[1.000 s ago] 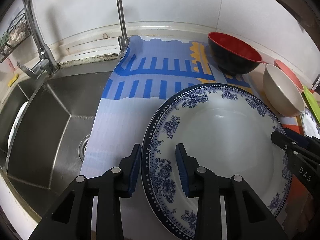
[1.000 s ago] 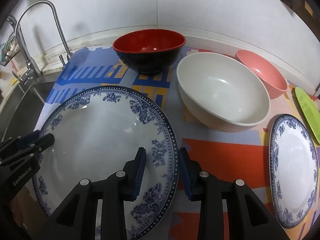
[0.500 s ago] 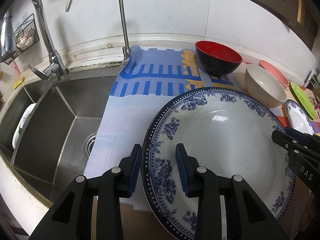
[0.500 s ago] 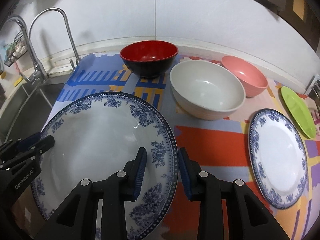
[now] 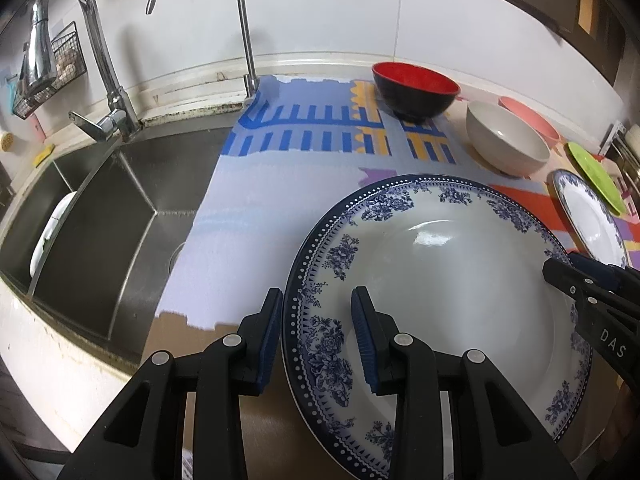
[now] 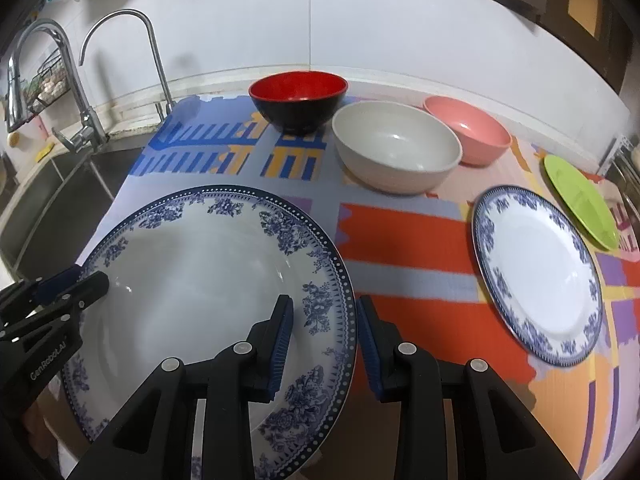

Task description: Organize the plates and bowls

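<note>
A large blue-and-white floral plate is held up off the counter by both grippers. My left gripper is shut on its left rim. My right gripper is shut on its right rim. A red-and-black bowl, a cream bowl and a pink bowl stand at the back. A smaller blue-and-white plate and a green plate lie at the right.
A steel sink with two faucets lies to the left, a white dish inside it. A colourful mat covers the counter. A wire rack hangs on the wall at far left.
Both grippers have lifted the large plate up and back from the counter. More of the mat, the bowls and the right-hand plates has come into view.
</note>
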The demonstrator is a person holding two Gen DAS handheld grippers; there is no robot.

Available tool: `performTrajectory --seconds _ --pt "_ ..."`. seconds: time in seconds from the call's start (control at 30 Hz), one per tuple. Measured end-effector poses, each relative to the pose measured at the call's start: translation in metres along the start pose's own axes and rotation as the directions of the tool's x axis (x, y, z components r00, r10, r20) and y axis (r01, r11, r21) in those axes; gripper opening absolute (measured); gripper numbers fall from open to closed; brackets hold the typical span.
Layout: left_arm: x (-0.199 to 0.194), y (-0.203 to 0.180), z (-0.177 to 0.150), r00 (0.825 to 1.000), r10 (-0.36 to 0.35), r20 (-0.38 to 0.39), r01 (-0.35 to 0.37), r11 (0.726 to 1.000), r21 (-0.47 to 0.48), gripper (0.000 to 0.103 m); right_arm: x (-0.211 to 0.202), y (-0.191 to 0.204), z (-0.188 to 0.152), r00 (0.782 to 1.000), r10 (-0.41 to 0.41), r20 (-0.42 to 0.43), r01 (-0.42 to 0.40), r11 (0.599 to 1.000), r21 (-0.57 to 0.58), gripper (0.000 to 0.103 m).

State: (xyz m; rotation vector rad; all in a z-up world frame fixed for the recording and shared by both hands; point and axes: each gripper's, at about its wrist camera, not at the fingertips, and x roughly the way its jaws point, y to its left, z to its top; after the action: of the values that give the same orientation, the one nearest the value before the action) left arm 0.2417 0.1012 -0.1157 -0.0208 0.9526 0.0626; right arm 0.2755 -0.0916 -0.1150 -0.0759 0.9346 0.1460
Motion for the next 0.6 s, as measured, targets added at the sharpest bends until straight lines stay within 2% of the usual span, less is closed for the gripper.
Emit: performTrajectory --seconds 0.6 --pt "0.0 -0.011 -0.025 0.998 0.004 -0.056 -0.004 1.0 0.004 0.035 -0.003 -0.013 -0.034 0.998 0.014 -0.066 -0.012 1.0 0.023 0.034"
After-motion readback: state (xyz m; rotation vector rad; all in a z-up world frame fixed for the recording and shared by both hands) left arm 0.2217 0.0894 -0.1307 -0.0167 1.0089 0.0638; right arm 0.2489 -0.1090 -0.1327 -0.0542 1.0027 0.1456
